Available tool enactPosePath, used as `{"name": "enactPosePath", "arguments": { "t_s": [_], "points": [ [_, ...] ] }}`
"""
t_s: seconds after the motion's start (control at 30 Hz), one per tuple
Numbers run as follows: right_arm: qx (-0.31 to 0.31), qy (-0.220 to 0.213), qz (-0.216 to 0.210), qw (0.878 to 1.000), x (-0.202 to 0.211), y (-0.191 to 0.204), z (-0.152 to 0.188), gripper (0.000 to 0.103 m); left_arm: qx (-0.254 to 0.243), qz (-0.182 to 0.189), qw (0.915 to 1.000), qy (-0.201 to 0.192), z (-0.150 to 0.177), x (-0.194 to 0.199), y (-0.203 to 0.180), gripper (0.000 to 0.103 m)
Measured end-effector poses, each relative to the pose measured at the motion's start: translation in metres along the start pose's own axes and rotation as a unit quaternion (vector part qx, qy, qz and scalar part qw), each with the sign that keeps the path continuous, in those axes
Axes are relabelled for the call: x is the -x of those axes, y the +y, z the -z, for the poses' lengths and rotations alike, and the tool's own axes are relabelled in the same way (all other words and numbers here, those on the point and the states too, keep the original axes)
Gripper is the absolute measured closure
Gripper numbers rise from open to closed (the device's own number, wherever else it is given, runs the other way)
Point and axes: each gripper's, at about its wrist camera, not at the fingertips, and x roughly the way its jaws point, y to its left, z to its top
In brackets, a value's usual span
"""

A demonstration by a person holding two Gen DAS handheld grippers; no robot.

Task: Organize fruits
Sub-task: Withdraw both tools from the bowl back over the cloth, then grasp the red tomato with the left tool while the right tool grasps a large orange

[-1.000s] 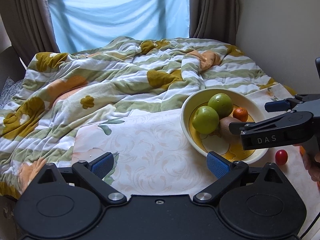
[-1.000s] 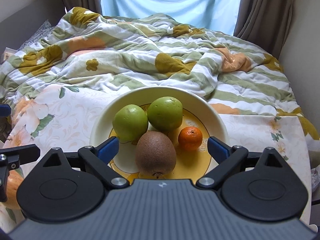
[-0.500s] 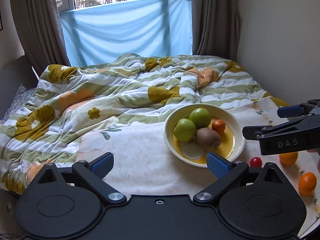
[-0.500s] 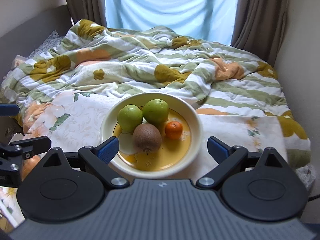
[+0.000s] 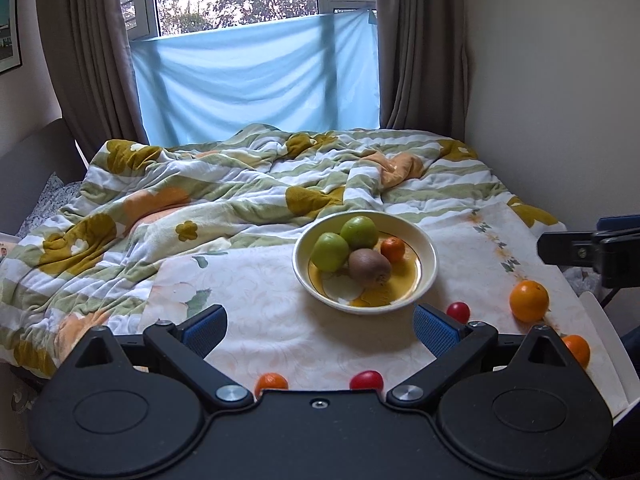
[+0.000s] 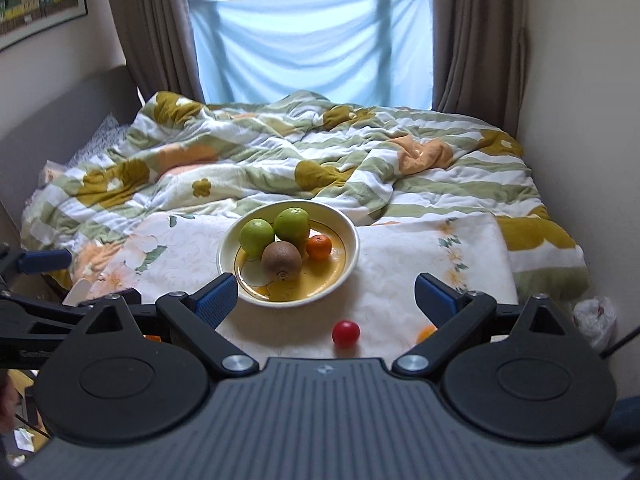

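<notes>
Centre of both frames, we have the bowl (image 5: 428, 256) on the floral cloth (image 5: 260, 292) over the bed, holding two green apples (image 5: 330, 251), a kiwi (image 5: 369, 267) and a small tangerine (image 5: 392, 249). Left outside it, lower frame: two cherry tomatoes (image 5: 458, 311), a large orange (image 5: 529, 301), two more tangerines (image 5: 576, 349). We judge it roughly half done. Left hand-held gripper (image 5: 318, 326) and right hand-held gripper (image 6: 326, 294) both spread wide, nothing between the pads, hanging short of the loose fruit. Next pick looks like the nearest tomato (image 6: 345, 333).
</notes>
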Motion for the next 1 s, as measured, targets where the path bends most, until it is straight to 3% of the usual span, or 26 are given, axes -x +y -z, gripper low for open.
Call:
{"name": "enactPosePath", "arguments": {
  "t_s": [0.23,0.6,0.8,0.87,1.0],
  "points": [
    [-0.034,0.001,0.031,0.999,0.015,-0.027,0.034,0.0,-0.01,0.014,0.9995,0.027,0.027,-0.025,-0.016,0.001],
    [-0.062,0.061,0.106,0.991,-0.022,-0.083,0.112,0.0,-0.022,0.024,0.9974,0.064,0.067,-0.087,-0.033,0.002],
    [-0.065,0.075,0.111,0.989,-0.037,-0.101,0.139,0.0,-0.021,0.017,0.9962,0.083,0.074,-0.118,-0.036,0.018],
    [-0.061,0.073,0.105,0.99,-0.041,-0.102,0.142,0.0,-0.017,0.018,0.9957,0.09,0.076,-0.126,-0.035,0.037],
    [-0.051,0.078,0.104,0.99,-0.051,-0.102,0.145,0.0,-0.003,0.021,0.9952,0.095,0.08,-0.133,-0.032,0.041]
  ]
}}
